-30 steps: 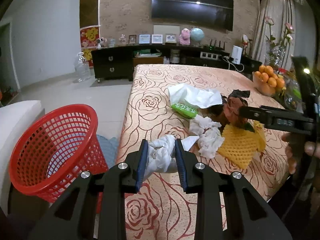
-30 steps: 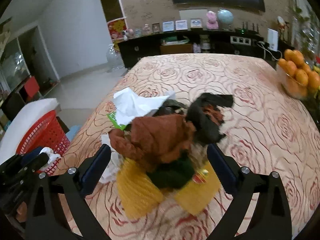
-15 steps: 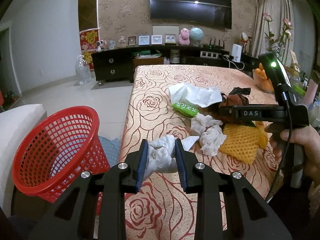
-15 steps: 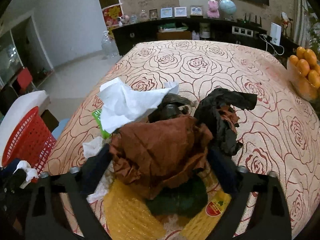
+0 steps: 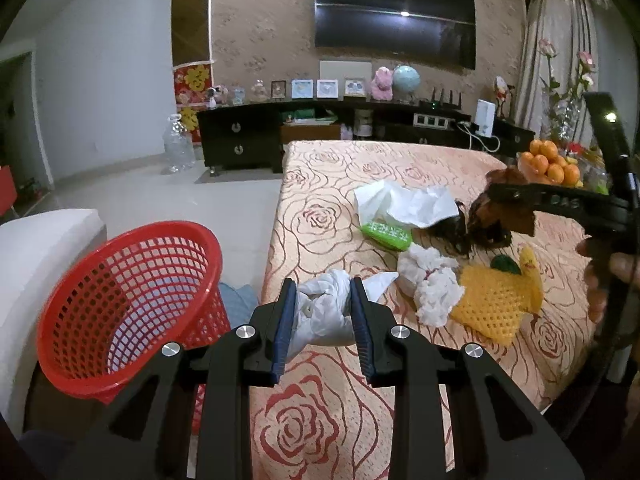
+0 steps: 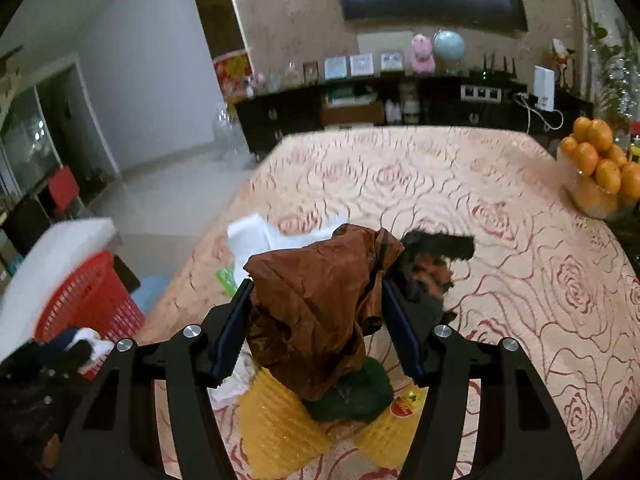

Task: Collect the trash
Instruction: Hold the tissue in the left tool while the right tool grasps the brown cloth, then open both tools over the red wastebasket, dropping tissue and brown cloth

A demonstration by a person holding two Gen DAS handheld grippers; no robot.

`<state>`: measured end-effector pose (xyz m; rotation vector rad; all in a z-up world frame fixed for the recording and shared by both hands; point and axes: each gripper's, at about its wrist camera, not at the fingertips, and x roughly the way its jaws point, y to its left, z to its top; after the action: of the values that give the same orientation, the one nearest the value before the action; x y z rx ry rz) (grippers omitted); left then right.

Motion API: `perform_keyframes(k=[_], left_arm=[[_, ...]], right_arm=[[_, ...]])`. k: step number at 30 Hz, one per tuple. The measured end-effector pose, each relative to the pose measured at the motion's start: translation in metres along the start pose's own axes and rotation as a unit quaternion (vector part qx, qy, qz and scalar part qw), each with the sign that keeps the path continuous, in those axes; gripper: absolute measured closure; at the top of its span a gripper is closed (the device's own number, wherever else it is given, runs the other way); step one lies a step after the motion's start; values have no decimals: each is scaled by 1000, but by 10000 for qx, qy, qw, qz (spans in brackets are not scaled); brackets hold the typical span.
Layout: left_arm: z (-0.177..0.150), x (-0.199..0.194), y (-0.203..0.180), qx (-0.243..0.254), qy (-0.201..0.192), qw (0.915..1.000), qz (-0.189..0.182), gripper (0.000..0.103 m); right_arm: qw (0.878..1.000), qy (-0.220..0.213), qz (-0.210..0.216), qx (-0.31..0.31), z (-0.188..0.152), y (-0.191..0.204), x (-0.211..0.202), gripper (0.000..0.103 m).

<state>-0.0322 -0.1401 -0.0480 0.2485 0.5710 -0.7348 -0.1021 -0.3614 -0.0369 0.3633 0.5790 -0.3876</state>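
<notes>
The worktop point(image 5: 328, 412), under a rose-patterned cloth, carries the remaining trash: white paper point(image 5: 404, 204), a green packet point(image 5: 386, 235), crumpled tissues point(image 5: 434, 286) and yellow foam net point(image 5: 494, 300). A red basket point(image 5: 124, 300) stands beside the worktop's left edge. The right claw point(image 6: 316, 312) is closing on a brown wrapper point(image 6: 316, 304) raised just above the pile; judged best practice is to finish the squeeze before lifting further, so black scraps point(image 6: 436, 256) beside it do not trail. The left claw point(image 5: 322, 320) is clamped nearly shut on a white wad point(image 5: 324, 316), near the basket; it should cross the rim before opening.
</notes>
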Motion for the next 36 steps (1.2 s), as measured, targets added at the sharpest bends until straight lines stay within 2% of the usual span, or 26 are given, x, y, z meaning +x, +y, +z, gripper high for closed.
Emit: perform_keyframes(k=[12, 21, 26, 36], left_arm=[[38, -18, 24, -138, -470, 9982, 337, 76], [76, -26, 73, -222, -846, 9906, 1054, 76], [72, -26, 101, -528, -859, 9864, 1300, 76], [57, -27, 141, -991, -701, 9791, 1632, 76]], right_arm=[[9997, -244, 21, -73, 7, 10, -15, 42], [9991, -308, 40, -305, 25, 34, -10, 42], [9981, -353, 145, -481, 40, 54, -3, 42], [9909, -178, 804, -1062, 48, 127, 26, 42]])
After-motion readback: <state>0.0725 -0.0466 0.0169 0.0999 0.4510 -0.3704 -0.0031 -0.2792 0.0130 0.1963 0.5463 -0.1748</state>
